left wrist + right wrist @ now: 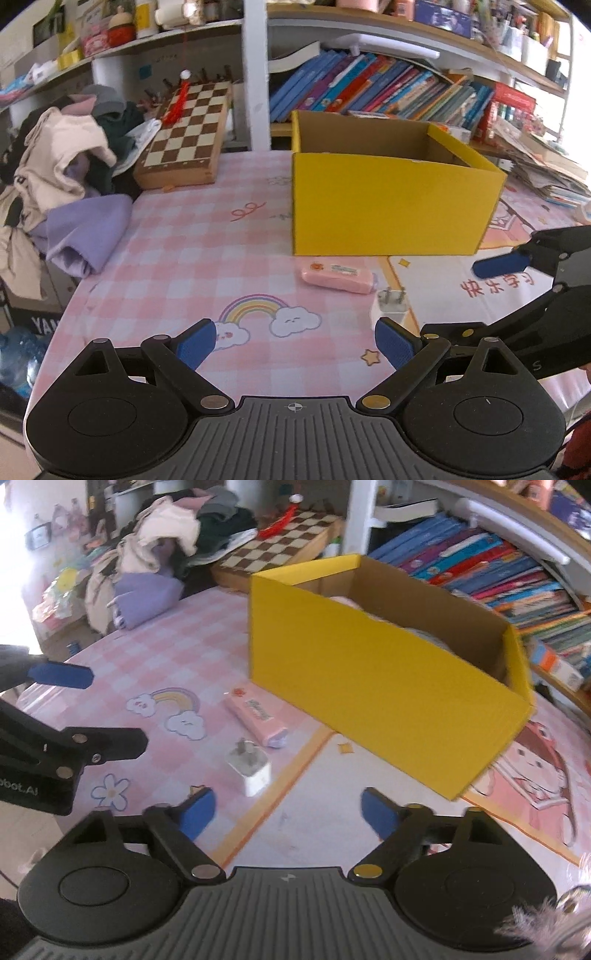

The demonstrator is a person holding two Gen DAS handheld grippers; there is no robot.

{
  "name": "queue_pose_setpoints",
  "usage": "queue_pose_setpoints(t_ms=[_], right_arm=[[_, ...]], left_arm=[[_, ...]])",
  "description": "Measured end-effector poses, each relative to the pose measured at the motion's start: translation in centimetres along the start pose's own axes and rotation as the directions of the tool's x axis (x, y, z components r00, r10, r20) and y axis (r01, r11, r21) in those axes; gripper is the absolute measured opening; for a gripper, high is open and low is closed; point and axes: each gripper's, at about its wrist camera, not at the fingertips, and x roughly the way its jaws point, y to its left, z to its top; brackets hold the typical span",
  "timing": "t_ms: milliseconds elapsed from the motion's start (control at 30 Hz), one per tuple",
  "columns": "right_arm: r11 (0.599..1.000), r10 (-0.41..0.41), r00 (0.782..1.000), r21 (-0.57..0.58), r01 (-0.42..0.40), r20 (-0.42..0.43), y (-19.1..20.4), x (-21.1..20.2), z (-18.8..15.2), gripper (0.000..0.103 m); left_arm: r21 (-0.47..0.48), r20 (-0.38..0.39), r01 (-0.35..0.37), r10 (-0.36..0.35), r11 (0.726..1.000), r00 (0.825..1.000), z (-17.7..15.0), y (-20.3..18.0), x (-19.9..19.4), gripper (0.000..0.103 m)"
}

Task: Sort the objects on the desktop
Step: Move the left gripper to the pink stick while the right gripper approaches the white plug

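Two items lay near the box on the surface: pack, plug. Both grippers' fingers were wide, empty; centring the left gripper over the plug would have suited.

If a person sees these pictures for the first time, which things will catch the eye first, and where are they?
The big yellow box stands open in the middle of the pink checked table. Just in front of it lie a pink packet and a white plug, close together. Both claws, left and right, are open and empty above the table, and a chessboard sits behind on the left.
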Motion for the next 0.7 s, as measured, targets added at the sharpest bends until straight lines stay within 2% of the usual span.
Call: queue_pose_setpoints(t_ms=[100,367,433,500,700], right_arm=[[0.999,0.044,0.999,-0.022,-0.045,-0.017,0.3,1.1,0.4,0.065],[0.993,0.101,0.994,-0.053,-0.103,-0.042,0.9,3.8,1.4,0.055],[0.991,0.117,0.992,-0.061,-0.12,-0.052,1.0,4.4,1.5,0.047],[0.987,0.143,0.988,-0.061,-0.146,-0.054,0.9,4.7,1.6,0.03],[0.991,0.125,0.991,-0.047,-0.126,-0.041,-0.6,3.9,1.7,0.03]], left_arm=[[-0.01,-0.011,-0.013,0.013,1.0,1.0,0.0,0.2,0.3,0.095],[-0.038,-0.042,-0.049,0.047,0.998,0.998,0.1,0.8,1.2,0.095],[-0.044,-0.05,-0.057,0.055,0.997,0.997,0.2,0.9,1.4,0.095],[-0.04,-0.056,-0.052,0.05,0.998,0.997,0.4,0.7,1.8,0.095],[-0.028,-0.074,-0.036,0.033,0.999,0.997,1.0,0.2,3.2,0.095]])
